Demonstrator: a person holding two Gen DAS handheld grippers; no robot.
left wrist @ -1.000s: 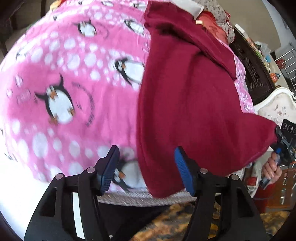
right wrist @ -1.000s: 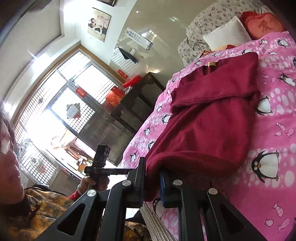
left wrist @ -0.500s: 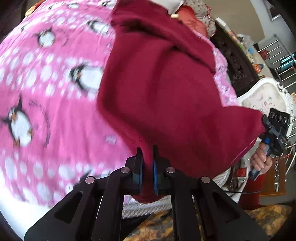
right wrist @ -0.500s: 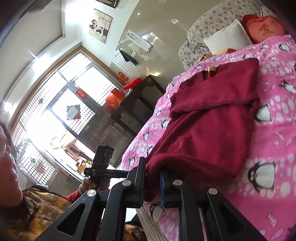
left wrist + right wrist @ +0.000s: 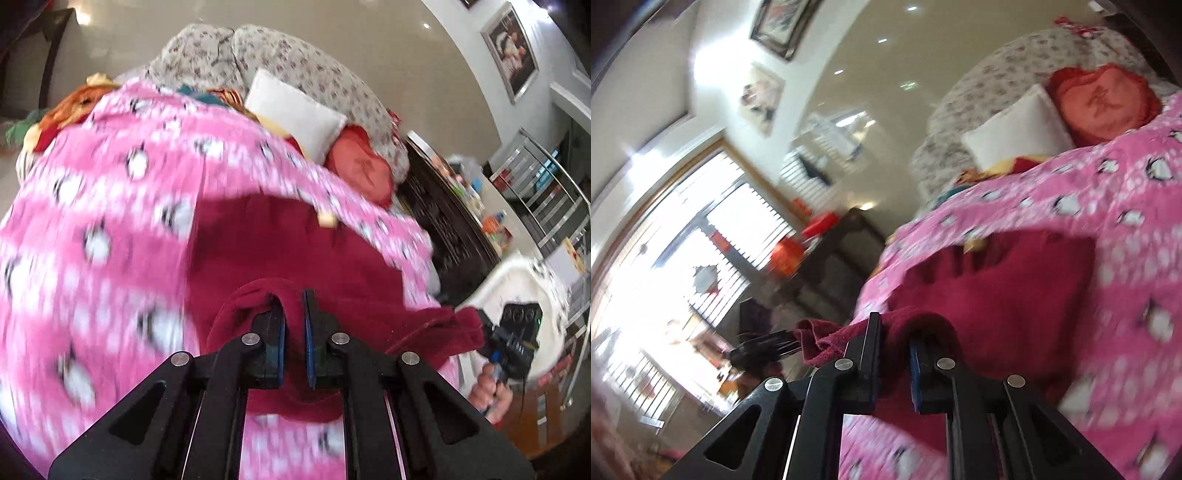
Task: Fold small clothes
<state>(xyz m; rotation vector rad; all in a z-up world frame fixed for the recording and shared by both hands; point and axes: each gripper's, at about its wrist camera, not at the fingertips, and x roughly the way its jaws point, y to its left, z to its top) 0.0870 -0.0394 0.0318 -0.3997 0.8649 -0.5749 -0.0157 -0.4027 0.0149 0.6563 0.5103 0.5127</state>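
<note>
Both hand-held grippers clamped on maroon garment, edge lifted over bed.
Left hand-held gripper [image 5: 292,306] & right hand-held gripper [image 5: 895,334] each pinch a fold of the garment [image 5: 280,251]; rest lies ahead of them on the pink penguin blanket [image 5: 92,221]. White pillow [image 5: 295,110] beyond.

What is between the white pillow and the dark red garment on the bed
In the left wrist view, a strip of the pink penguin blanket lies between the white pillow and the dark red garment; a small tan object sits at the garment's far edge.
</note>
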